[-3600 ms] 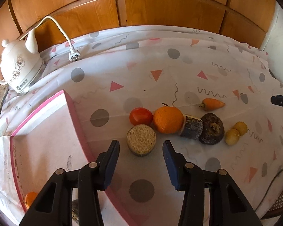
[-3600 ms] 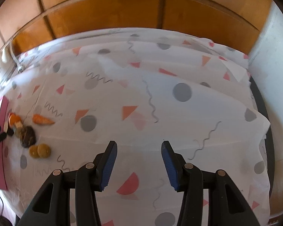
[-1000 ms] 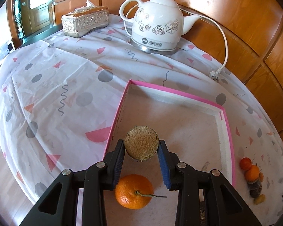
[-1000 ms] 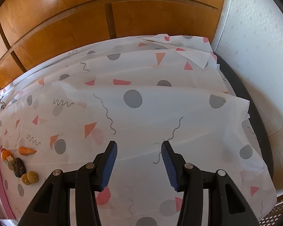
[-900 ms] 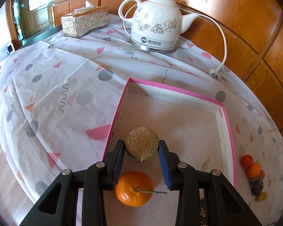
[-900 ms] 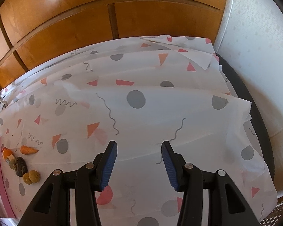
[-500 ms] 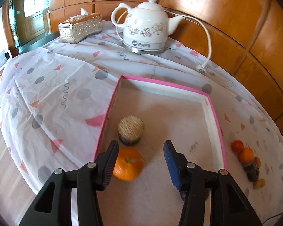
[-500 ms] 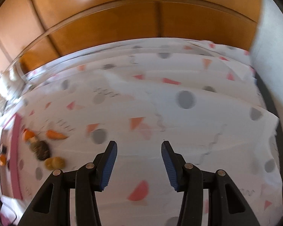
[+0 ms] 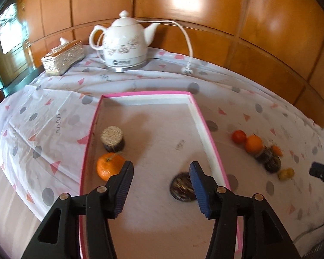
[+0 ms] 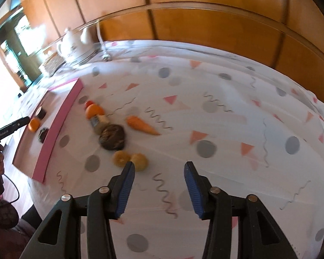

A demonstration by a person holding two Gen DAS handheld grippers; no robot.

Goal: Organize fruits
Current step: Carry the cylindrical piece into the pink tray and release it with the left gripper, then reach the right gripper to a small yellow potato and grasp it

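Behind you on the patterned tablecloth [image 9: 54,116]: white kettle [image 9: 124,45], ornate tissue box [image 9: 63,56] just left of kettle, plug [image 9: 187,70] right of kettle, wood panelling [image 9: 205,10] behind.

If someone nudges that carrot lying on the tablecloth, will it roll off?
The carrot is tapered, so a push would probably swing it in a curve rather than send it straight. It looks rigid and should lift without bending. Its smooth skin might slip between narrow pads.

The tablecloth [image 9: 54,116] is white, printed with grey dots, pink and orange triangles and dark squiggles. The tray [image 9: 202,125] has a pink rim and a pale floor. The kettle [image 9: 125,43] is white with a floral print. The carrot [image 10: 141,126] is orange; 2 small fruits [image 10: 129,159] are yellow.
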